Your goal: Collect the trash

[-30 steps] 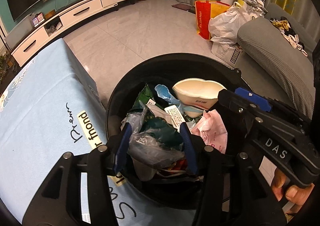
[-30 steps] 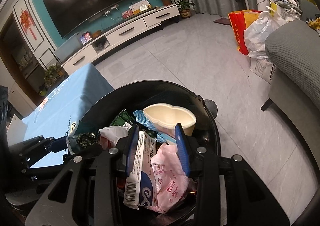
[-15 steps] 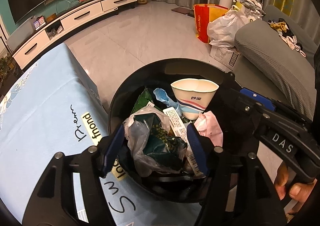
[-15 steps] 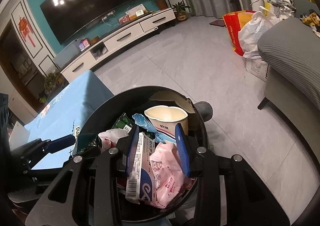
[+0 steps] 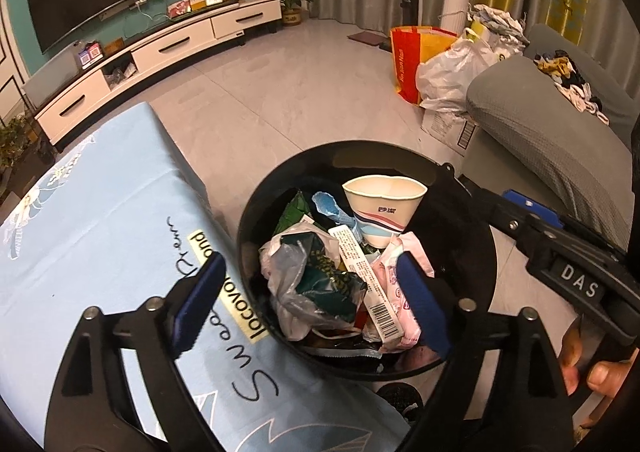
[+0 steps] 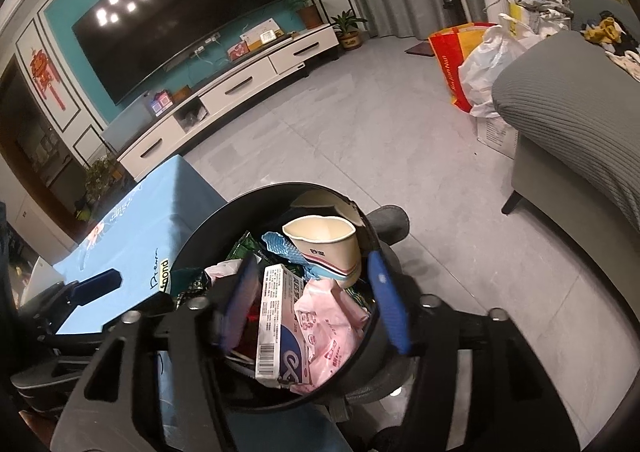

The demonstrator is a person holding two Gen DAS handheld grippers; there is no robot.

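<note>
A round black trash bin [image 5: 472, 212] [image 6: 208, 228] stands beside the blue-covered table. It holds a crushed paper cup [image 5: 384, 208] [image 6: 326, 248], a clear bag with a green wrapper [image 5: 312, 276], a white barcoded box [image 5: 366, 272] [image 6: 274, 316] and a pink packet [image 6: 328, 328]. My left gripper [image 5: 312, 304] hangs open and empty above the bin. My right gripper [image 6: 316, 304] is open and empty above the box and pink packet. The right gripper's body shows in the left wrist view [image 5: 560, 252].
The table's light blue cloth [image 5: 80, 212] lies left of the bin. A grey sofa [image 5: 552, 132] stands at the right, with shopping bags [image 5: 440, 64] by its end. A white TV cabinet [image 6: 240, 92] lines the far wall. Grey tile floor [image 6: 360, 132] lies between.
Both grippers have opened and risen from the bin. The left let go of the clear bag with the green wrapper; the right let go of the box and pink packet.
</note>
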